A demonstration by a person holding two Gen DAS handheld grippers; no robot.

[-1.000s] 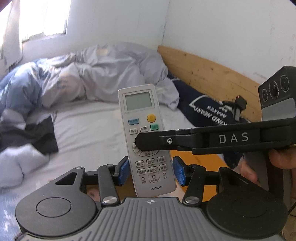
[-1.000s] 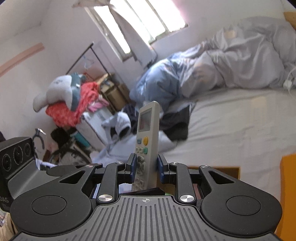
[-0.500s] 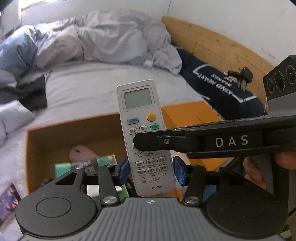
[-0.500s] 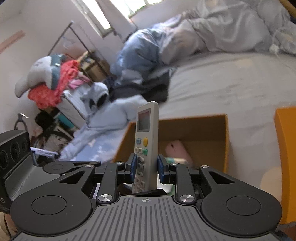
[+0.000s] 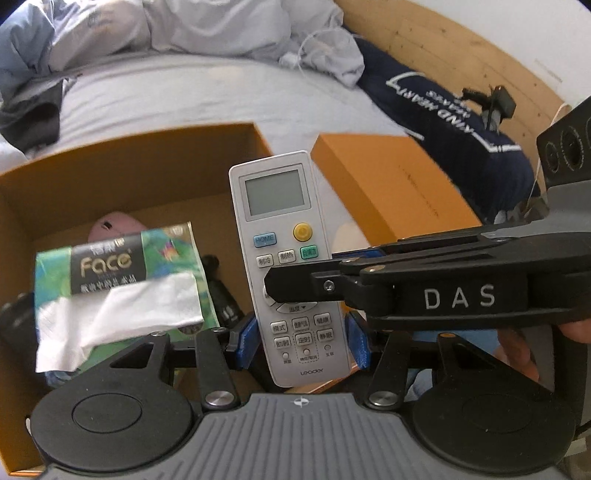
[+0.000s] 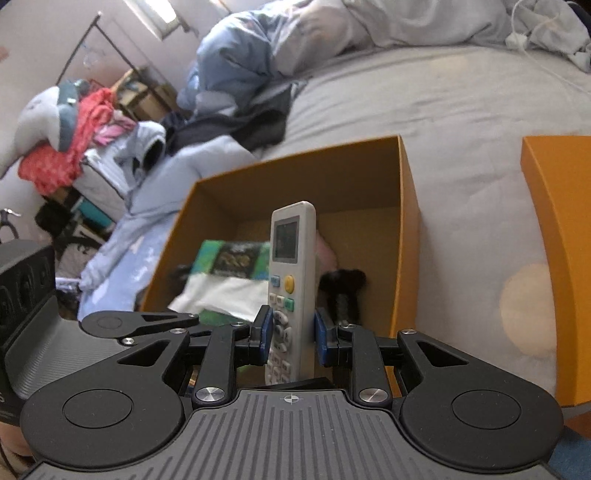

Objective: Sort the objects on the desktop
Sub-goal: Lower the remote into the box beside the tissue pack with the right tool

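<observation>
A white air-conditioner remote stands upright, also seen edge-on in the right wrist view. My right gripper is shut on its front and back faces. My left gripper is open, its blue pads a little apart from the remote's sides. Both hover over an open orange box, which also shows in the right wrist view. Inside lie a green tissue pack, a pink mouse and a black object.
The box sits on a grey bed sheet. Its orange lid lies to the right. A rumpled duvet lies behind. A navy pillow leans on the wooden headboard. Clothes and a plush toy pile up at left.
Both grippers and the remote tilted down and lowered toward the open box, which now fills the lower view. The grip on the remote is unchanged.
</observation>
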